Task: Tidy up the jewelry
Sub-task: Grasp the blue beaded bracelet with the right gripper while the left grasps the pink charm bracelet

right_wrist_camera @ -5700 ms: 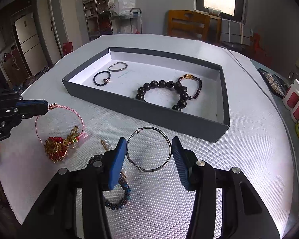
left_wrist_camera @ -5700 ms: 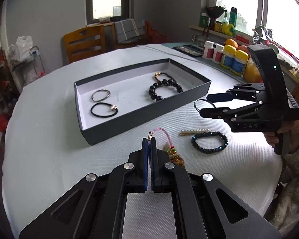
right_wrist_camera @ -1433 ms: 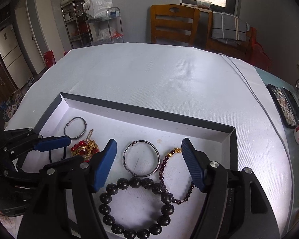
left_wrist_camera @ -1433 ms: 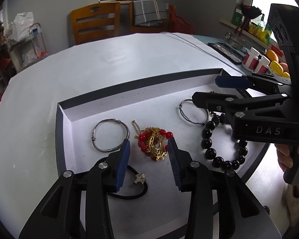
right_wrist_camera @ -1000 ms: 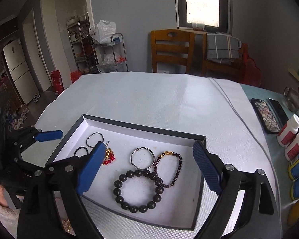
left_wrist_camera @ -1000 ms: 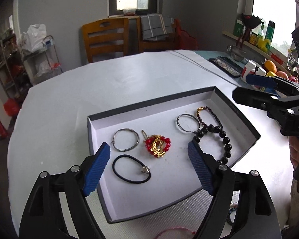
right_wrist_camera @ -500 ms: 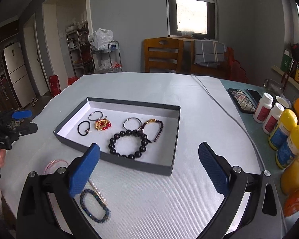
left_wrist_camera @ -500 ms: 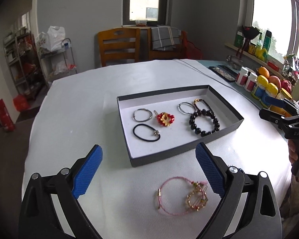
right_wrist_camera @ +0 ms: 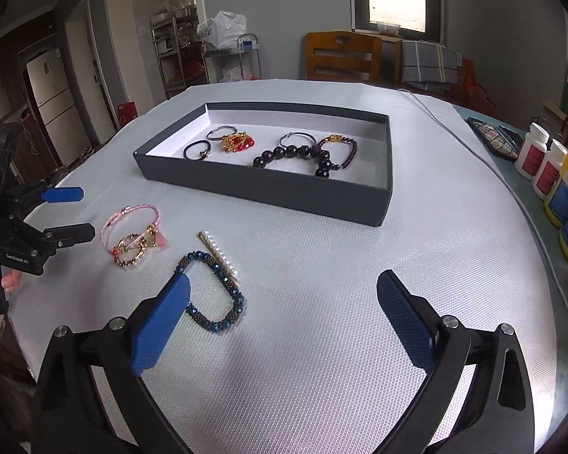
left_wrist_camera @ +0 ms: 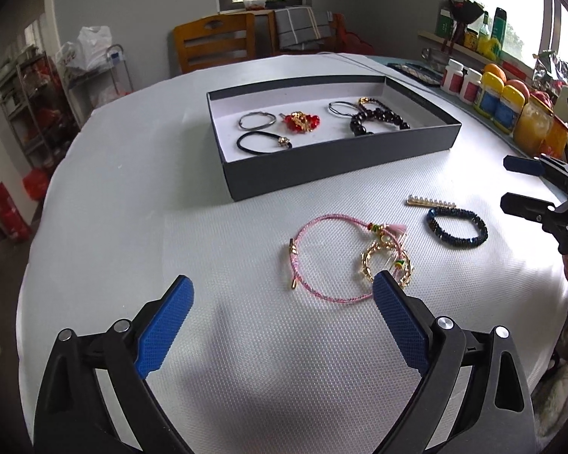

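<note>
- The left gripper (left_wrist_camera: 282,304) hangs above the near part of a round white-covered table (left_wrist_camera: 132,196), its blue-padded fingers spread wide and holding nothing.
- The right gripper (right_wrist_camera: 284,302) is likewise spread wide and empty, seen above the same table from the other side.
- A shallow dark grey box (left_wrist_camera: 322,168) with a white floor stands toward the far middle of the table.
- Inside the box, from left to right in the left wrist view: a silver ring bracelet (left_wrist_camera: 256,120) and, nearer, a black cord bracelet (left_wrist_camera: 263,142); a red and gold beaded piece (left_wrist_camera: 301,121); a thin silver bangle (left_wrist_camera: 342,109); a bracelet of large black beads (left_wrist_camera: 378,118); and a dark bracelet of small beads with a gold charm (right_wrist_camera: 340,145).
- Three items lie on the cloth outside the box, on its near side.
- A pink cord bracelet (left_wrist_camera: 322,255) with gold charms and a pink tassel lies just beyond the left gripper's right fingertip.
- A dark blue beaded bracelet (left_wrist_camera: 456,227) lies to the right of the pink one, partly behind the right gripper's left finger in the right wrist view.
- A pearl hair clip (left_wrist_camera: 429,201) lies at the far edge of the blue bracelet, touching it.
- Bottles and jars (left_wrist_camera: 492,98) line the far right edge of the table.
- A wooden chair (left_wrist_camera: 214,45) stands beyond the table.
</note>
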Demonstrator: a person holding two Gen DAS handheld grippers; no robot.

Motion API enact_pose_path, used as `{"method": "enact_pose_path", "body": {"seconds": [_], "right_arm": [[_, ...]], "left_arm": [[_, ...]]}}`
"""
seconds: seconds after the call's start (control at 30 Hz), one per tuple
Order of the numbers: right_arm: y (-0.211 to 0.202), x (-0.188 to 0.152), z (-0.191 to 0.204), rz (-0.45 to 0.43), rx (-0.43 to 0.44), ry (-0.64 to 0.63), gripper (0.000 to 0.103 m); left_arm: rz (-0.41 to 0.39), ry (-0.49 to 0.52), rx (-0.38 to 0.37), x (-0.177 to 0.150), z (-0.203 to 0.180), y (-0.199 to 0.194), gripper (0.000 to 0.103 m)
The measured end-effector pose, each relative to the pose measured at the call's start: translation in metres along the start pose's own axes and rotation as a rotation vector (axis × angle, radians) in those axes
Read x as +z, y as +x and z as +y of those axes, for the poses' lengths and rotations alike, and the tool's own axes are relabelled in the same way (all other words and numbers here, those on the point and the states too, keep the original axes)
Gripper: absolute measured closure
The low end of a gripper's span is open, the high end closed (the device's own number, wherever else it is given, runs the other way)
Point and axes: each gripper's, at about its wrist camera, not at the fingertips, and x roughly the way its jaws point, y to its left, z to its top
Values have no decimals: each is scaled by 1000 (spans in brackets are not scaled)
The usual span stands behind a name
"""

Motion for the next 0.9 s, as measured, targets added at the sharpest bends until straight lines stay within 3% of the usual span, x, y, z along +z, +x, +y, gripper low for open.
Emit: {"method": "enact_pose_path", "body": {"seconds": [0.17,0.5,0.9], "right_arm": [[0,-7,14,10,38,-45,6],[4,-12,24,39,87,-63,6],[6,-11,26,53,105,-76,6]], "left_arm": [[-16,-2,-52,-1,-5,1,6],[7,-14,12,7,0,15,8],[-2,-19,8,13,3,16,16]]}}
